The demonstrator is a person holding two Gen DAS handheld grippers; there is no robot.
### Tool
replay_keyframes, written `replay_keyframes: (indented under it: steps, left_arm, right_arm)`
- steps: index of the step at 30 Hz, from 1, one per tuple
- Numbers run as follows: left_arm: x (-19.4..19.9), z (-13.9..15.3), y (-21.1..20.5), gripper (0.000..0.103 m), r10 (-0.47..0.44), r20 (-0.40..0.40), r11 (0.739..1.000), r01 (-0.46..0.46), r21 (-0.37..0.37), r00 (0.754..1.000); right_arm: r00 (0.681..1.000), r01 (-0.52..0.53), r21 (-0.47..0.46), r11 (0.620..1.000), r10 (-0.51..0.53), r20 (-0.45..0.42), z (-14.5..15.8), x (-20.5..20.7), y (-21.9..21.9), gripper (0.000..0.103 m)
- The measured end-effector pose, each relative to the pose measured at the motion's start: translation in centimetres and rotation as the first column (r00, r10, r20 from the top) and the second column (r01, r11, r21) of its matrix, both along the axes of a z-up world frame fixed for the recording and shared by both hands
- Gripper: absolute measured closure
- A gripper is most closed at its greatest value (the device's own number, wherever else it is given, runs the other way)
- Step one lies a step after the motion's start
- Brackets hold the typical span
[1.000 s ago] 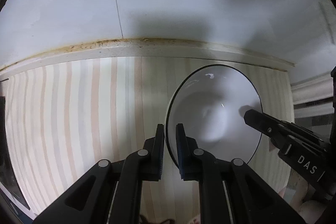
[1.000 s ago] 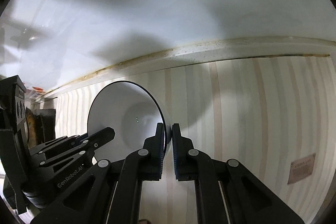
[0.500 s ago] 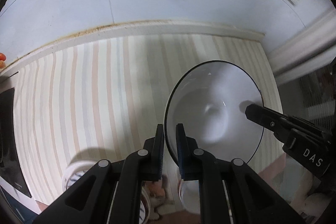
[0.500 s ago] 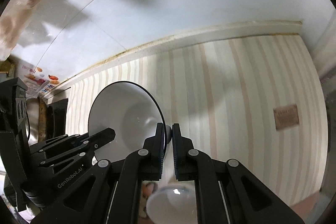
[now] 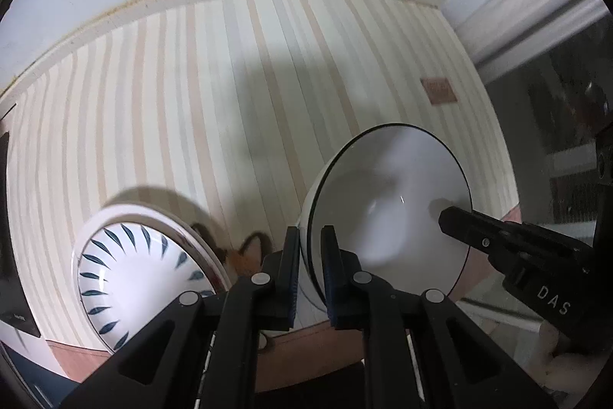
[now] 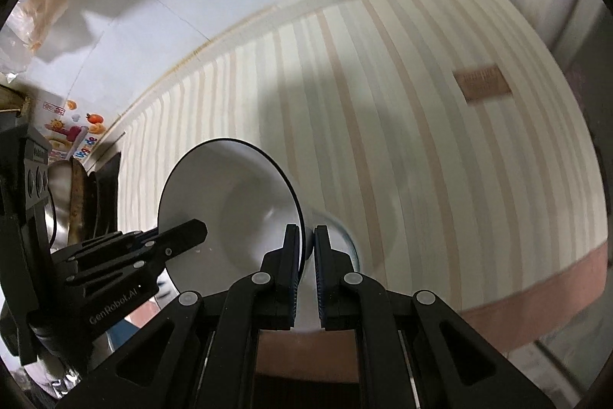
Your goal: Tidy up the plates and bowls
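A white bowl with a thin black rim (image 5: 387,202) is held above the striped tablecloth by both grippers. My left gripper (image 5: 309,236) is shut on its left rim. My right gripper (image 6: 305,236) is shut on its right rim; the bowl also shows in the right wrist view (image 6: 230,202). The right gripper's fingers (image 5: 471,225) show at the bowl's far edge in the left wrist view. A white dish with blue leaf marks (image 5: 134,271) lies on the cloth below left of the bowl.
The striped tablecloth (image 5: 230,94) covers the table, with a brown label patch (image 5: 438,91) near its right edge. A white wall runs behind. Dark cookware (image 6: 80,194) and a colourful sticker (image 6: 72,137) stand at the far left. The table's reddish front edge (image 6: 536,294) shows.
Both grippers have pulled back and tilted down with the bowl. The blue-patterned dish and the table's front edge have come into view.
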State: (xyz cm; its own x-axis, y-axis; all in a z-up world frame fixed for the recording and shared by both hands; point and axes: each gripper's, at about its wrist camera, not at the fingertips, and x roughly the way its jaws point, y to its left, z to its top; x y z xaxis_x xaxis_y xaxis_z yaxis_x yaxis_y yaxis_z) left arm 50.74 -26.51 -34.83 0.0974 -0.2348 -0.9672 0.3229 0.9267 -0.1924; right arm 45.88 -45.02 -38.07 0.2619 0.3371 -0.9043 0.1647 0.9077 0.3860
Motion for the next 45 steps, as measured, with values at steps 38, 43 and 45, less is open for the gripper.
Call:
replay_keyframes:
  steps: [38,43,45]
  left_arm:
    - [-0.9,-3.4,-1.3,0.093,-0.075,-0.031,0.989,0.079,0.129,0.997]
    - [-1.8,-1.0,-0.7,0.093,-0.076,-0.001,0.990,0.076,0.122,0.997]
    - [-2.2,0.4,-0.2,0.090,-0.077,0.020,0.991,0.074,0.110,0.997]
  right_arm:
    - [0.990,-0.011,-0.004,1.000,0.011,-0.141,-4.5,0.4,-0.4,0.091]
    - [0.994,-0.027,-0.033,0.999,0.023,-0.107,-2.4,-0.8,0.3,0.087]
    - [0.996,-0.029,-0.028,0.999,0.026,-0.088,-1.3,-1.6,0.7,0.086]
